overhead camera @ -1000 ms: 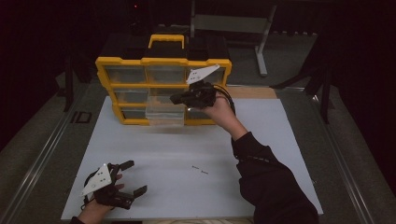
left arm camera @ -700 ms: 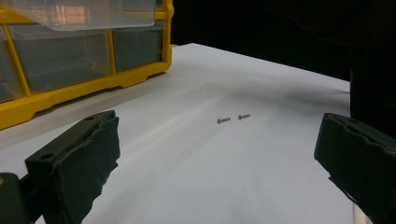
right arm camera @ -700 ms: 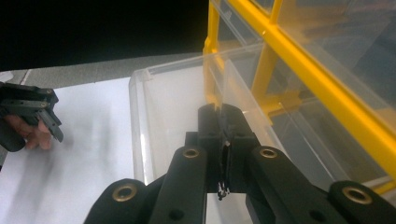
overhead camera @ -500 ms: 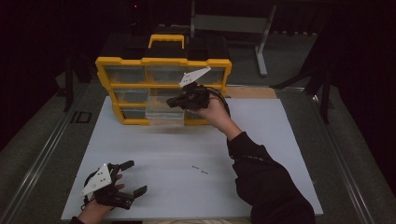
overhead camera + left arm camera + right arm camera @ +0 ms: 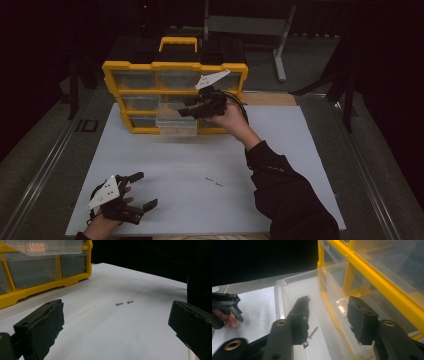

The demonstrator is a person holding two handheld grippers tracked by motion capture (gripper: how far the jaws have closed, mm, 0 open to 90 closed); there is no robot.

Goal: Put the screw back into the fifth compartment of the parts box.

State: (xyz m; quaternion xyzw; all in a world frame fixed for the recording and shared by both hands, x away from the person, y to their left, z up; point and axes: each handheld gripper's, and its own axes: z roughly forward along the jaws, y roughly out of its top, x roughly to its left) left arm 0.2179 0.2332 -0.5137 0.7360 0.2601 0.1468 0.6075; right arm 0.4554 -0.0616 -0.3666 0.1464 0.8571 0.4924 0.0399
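Observation:
A yellow drawer organizer stands at the back of the white mat, with one clear drawer pulled out. My right gripper hovers over that drawer; its jaws have just been opening. In the right gripper view it is open with nothing between the pads, and a small screw lies on the drawer floor below. Two more screws lie on the mat. My left gripper rests open at the front left, facing those screws.
The other organizer drawers are closed. A metal stand rises behind the table on the right. A brown strip lies at the mat's back right edge. The person's dark sleeve crosses the mat's front right.
The right hand has shifted slightly over the pulled-out drawer and its jaws look wider apart. The left gripper has stayed where it was.

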